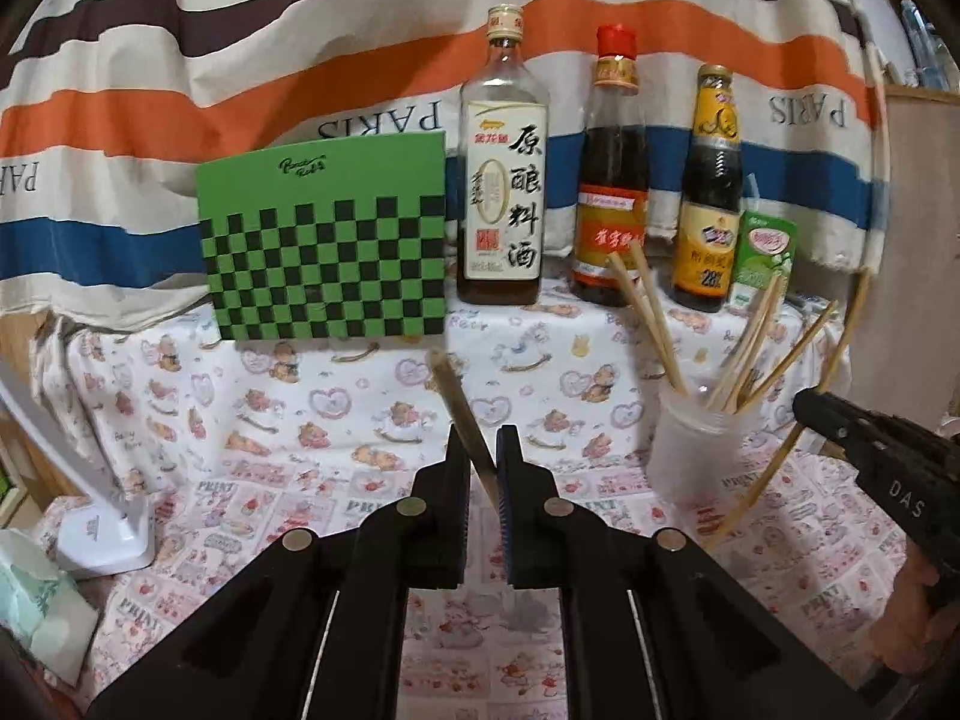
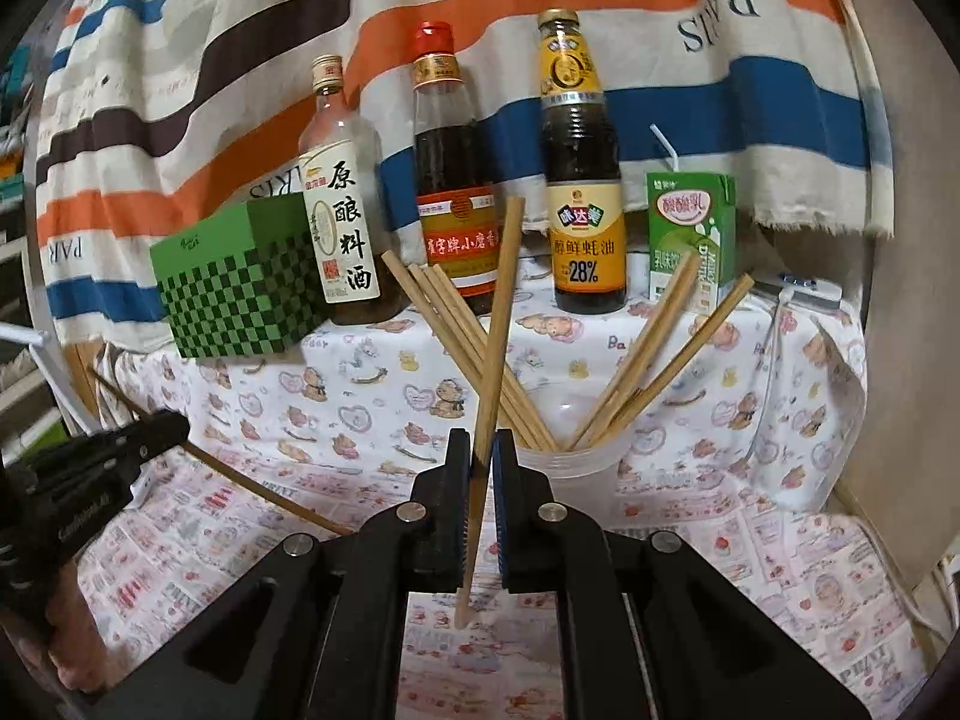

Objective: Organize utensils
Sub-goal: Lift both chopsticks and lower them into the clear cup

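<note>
Both hands are busy here, each with a single wooden chopstick. The left hand-held gripper [image 1: 483, 456] has its jaws pressed onto a chopstick [image 1: 459, 405] that slants up and to the left from between the pads, its upper end blurred in the left wrist view. The right hand-held gripper [image 2: 480, 459] pinches another chopstick [image 2: 495, 372], which stands nearly upright, leaning a little right at the top; its lower end pokes out below the pads above the table [image 2: 780, 570].

Just beyond the right gripper stands a translucent plastic cup [image 2: 585, 468] with a bunch of chopsticks [image 2: 474, 336] fanned out in it, some leaning left, some right. From the left wrist view the same cup [image 1: 690, 450] sits off to the right, with the right gripper [image 1: 804, 405] just beside it.

The table wears a white cloth printed with pink bears and hearts. Along its back edge, left to right, stand a green box [image 2: 240, 294] with a black checker pattern, a cooking wine bottle [image 2: 345, 210] with a white label, a red-capped dark sauce bottle [image 2: 450, 180], an oyster sauce bottle [image 2: 579, 180] with a yellow label, and a small green drink carton [image 2: 690, 234] with a straw. A striped cloth [image 2: 660, 12] in orange, blue, brown and cream hangs behind them all.
</note>
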{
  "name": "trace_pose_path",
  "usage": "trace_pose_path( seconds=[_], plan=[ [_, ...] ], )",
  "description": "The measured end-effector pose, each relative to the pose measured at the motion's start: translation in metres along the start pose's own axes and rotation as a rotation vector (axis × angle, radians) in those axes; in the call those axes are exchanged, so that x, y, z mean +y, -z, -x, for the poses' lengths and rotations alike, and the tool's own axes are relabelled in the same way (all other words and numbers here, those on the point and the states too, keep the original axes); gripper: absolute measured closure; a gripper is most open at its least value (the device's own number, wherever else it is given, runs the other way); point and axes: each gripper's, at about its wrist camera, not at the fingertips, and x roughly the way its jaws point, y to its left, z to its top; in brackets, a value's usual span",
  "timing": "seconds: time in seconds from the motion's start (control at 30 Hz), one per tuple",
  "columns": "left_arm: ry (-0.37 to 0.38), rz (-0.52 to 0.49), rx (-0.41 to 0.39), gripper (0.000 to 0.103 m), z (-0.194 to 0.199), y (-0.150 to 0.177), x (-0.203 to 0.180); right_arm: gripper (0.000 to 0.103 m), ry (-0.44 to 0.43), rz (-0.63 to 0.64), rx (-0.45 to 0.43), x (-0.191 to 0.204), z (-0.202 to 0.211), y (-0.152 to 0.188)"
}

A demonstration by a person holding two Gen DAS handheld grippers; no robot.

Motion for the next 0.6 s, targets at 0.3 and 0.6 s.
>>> trace_pose_path(
  seconds=[0.3,0.6],
  plan=[
    [0.099,0.015,-0.137,0.098,0.040,-0.032,0.006,0.096,-0.077,-0.251,-0.226,-0.043,0.038,-0.014],
    [0.227,0.049,-0.182,0.098,0.036,-0.088,-0.033,0.096,0.041,-0.410,-0.388,-0.085,0.047,-0.041]
  ],
)
